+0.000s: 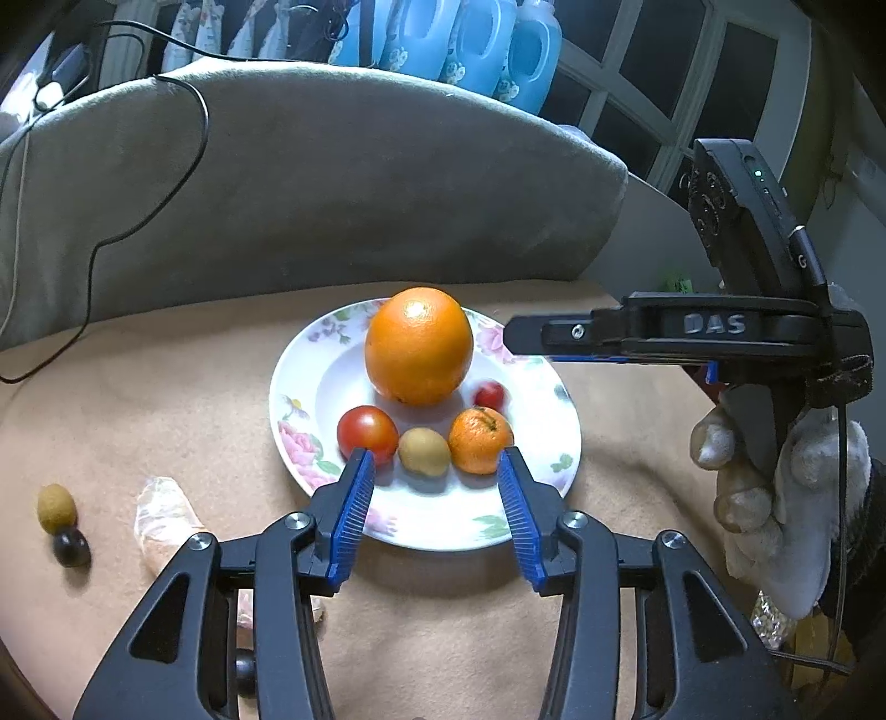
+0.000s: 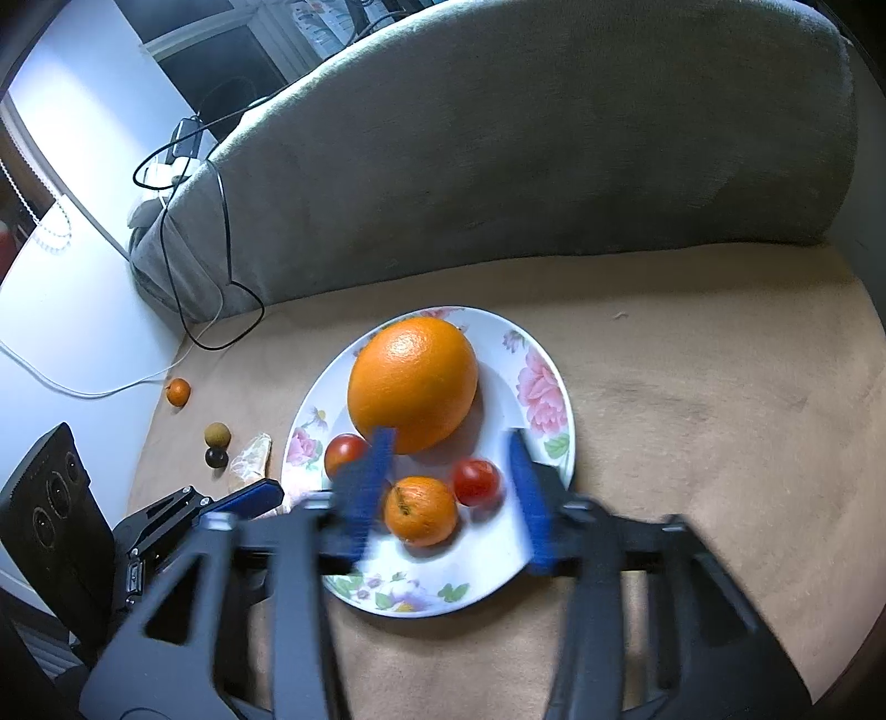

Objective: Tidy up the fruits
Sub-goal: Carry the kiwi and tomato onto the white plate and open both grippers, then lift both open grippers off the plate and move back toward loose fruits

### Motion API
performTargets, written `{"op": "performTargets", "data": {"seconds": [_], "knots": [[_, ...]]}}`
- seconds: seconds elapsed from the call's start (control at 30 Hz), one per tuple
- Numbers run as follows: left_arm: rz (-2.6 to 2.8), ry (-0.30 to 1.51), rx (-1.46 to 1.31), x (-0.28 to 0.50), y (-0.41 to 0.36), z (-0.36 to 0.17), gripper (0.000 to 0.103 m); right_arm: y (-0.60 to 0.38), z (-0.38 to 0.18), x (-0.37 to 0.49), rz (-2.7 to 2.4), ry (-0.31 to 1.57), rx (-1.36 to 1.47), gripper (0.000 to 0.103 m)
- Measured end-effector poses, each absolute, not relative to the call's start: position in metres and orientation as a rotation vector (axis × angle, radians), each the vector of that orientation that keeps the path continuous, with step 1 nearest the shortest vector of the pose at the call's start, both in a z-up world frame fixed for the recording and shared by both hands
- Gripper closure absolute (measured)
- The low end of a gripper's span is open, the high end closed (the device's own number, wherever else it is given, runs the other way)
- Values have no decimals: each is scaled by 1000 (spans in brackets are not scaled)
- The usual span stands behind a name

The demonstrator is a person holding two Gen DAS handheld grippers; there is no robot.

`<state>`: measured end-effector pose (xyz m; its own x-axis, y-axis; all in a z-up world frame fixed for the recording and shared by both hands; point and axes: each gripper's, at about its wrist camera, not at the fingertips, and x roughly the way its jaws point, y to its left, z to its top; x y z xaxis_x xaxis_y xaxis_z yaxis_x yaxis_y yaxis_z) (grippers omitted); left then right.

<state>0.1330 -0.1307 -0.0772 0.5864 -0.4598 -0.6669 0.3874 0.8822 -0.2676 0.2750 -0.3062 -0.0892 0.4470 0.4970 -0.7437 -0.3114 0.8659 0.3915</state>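
A home is shown, most likely a living room. The scene is dominated by a grey sofa backrest [image 1: 310,183], and a tan blanket-covered seat [image 1: 183,387] is spread in front of it. On that seat, a floral china plate [image 1: 293,399] of fruit has been set. Behind the backrest, a row of blue detergent bottles [image 1: 470,44] is seen, with a dark paned window [image 1: 637,94] beside them. A black cable [image 1: 166,183] is draped over the backrest, and at its far end a white wall [image 2: 77,166] is visible.
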Motion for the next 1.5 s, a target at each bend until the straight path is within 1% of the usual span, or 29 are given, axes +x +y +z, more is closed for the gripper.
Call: {"op": "performTargets", "data": {"seconds": [0.03, 0.13, 0.17, 0.2, 0.23, 0.27, 0.3, 0.33, 0.4, 0.43, 0.93, 1.5], "knots": [[-494, 803, -97, 133, -130, -77, 58, -306, -88, 274, 506, 981, 207, 32], [-490, 799, -93, 132, -129, -76, 57, -303, -83, 273, 511, 970, 191, 32], [-489, 797, -92, 132, -129, -76, 55, -302, -82, 272, 510, 966, 186, 31], [-490, 793, -93, 132, -128, -75, 48, -301, -81, 272, 509, 962, 181, 30], [-490, 790, -94, 131, -128, -74, 46, -300, -79, 272, 507, 956, 176, 24], [-490, 787, -93, 131, -127, -74, 45, -300, -78, 271, 507, 949, 176, 21], [-488, 786, -92, 131, -127, -73, 42, -300, -75, 271, 504, 935, 176, 15], [-485, 783, -90, 130, -127, -73, 36, -300, -74, 270, 501, 929, 176, 13], [-481, 779, -86, 130, -126, -72, 31, -300, -72, 270, 498, 923, 174, 12], [-476, 779, -85, 130, -126, -72, 30, -299, -71, 270, 497, 923, 169, 12], [-406, 801, -102, 131, -101, -72, 30, -281, -60, 257, 523, 872, 120, 11], [-283, 806, -170, 130, -26, -71, 30, -226, -47, 240, 609, 797, 23, 11]]}}
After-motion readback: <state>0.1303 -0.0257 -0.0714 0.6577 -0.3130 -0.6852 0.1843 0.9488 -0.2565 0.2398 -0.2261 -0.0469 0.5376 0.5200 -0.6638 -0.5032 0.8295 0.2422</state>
